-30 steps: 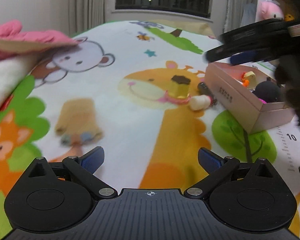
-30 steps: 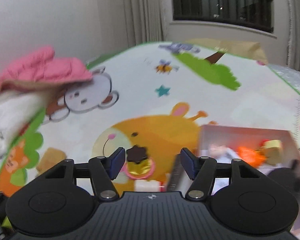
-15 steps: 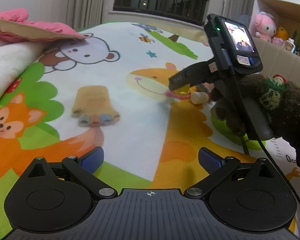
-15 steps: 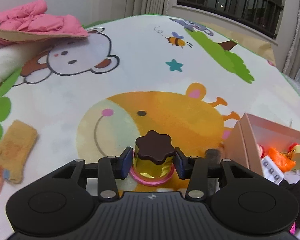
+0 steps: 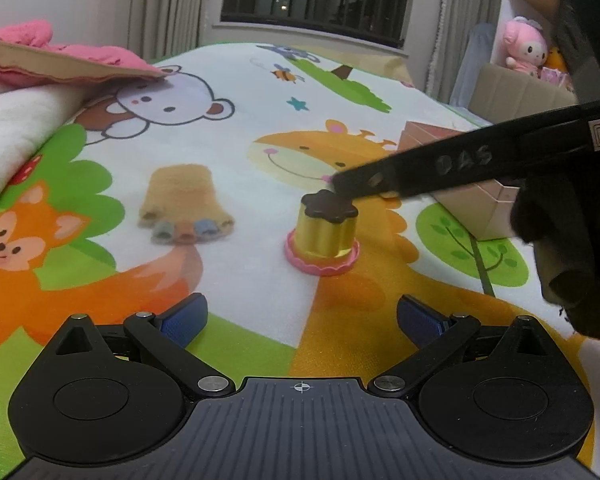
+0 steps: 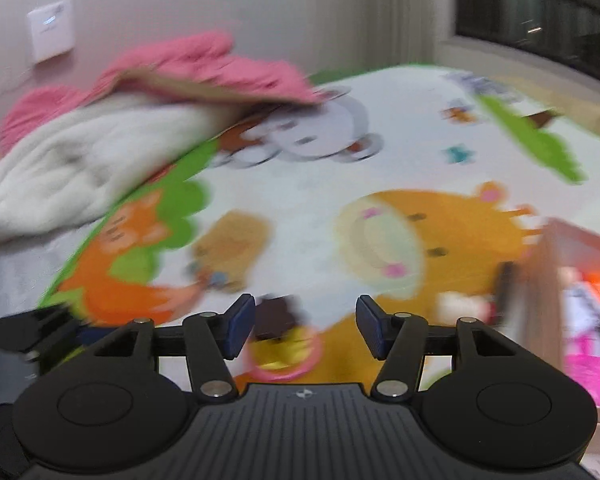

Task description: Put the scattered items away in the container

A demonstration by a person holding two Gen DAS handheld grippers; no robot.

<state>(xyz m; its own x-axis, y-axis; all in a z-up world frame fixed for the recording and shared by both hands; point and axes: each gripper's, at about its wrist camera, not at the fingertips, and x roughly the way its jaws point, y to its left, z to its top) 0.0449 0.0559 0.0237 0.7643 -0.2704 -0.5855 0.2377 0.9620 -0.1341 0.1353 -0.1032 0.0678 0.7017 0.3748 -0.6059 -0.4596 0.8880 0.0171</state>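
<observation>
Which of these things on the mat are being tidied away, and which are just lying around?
Part of the job:
pudding toy
tan sock
small white item
cardboard box
right gripper

Just lying about:
pink jacket
white blanket
plush toys
animal mat

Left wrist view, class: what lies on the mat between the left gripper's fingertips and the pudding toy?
Nothing: in the left wrist view, only bare printed mat separates the open left gripper from the pudding toy.
</observation>
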